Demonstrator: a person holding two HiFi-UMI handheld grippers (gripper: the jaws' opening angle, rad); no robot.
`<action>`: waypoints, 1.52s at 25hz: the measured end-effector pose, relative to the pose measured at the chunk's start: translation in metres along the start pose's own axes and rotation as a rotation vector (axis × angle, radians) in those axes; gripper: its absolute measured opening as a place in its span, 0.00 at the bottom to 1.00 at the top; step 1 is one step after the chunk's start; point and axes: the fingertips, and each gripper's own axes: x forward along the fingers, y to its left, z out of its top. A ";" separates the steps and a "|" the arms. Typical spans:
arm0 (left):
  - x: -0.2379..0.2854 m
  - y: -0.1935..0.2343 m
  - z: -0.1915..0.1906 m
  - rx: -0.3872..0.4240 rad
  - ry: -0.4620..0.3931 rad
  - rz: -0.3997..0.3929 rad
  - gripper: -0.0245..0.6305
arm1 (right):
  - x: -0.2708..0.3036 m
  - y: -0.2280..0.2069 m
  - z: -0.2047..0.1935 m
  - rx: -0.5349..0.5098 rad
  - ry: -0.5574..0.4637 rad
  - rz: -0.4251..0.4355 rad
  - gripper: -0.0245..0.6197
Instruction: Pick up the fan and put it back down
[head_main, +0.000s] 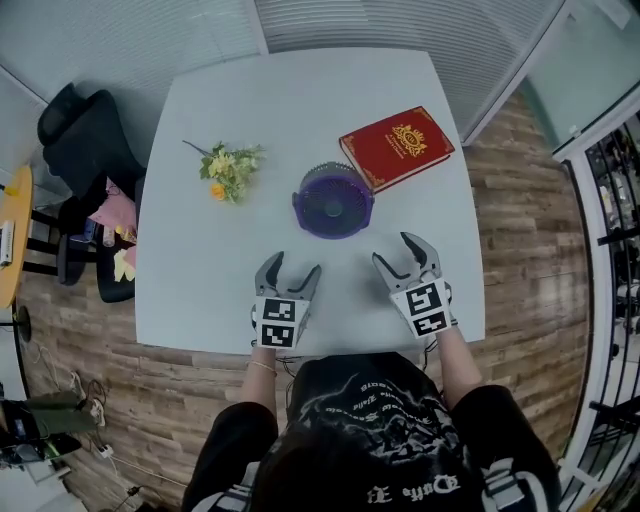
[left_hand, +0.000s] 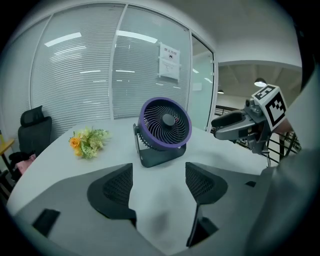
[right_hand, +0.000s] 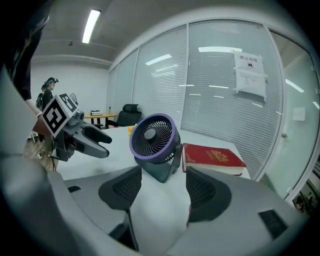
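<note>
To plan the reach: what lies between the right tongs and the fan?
Nothing: the head view shows only bare table between the right tongs and the fan.

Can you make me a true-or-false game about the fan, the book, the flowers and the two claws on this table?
1. The purple fan stands on the white table. True.
2. The left claw is gripping the fan. False: it is open and empty, and has not reached the fan.
3. A red book lies beside the fan. True.
4. The flowers sit on top of the book. False: they lie on the table, on the other side of the fan from the book.
5. The right claw is shut tight. False: its jaws stand apart with nothing between them.
</note>
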 end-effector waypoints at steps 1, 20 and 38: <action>0.004 0.003 0.001 0.005 0.004 0.002 0.55 | 0.006 -0.003 0.002 -0.016 0.003 0.004 0.46; 0.089 0.058 0.013 0.001 0.042 0.038 0.55 | 0.107 -0.037 -0.010 -0.072 0.081 0.070 0.45; 0.143 0.073 0.013 0.132 0.080 -0.053 0.55 | 0.151 -0.042 -0.021 -0.047 0.100 0.147 0.47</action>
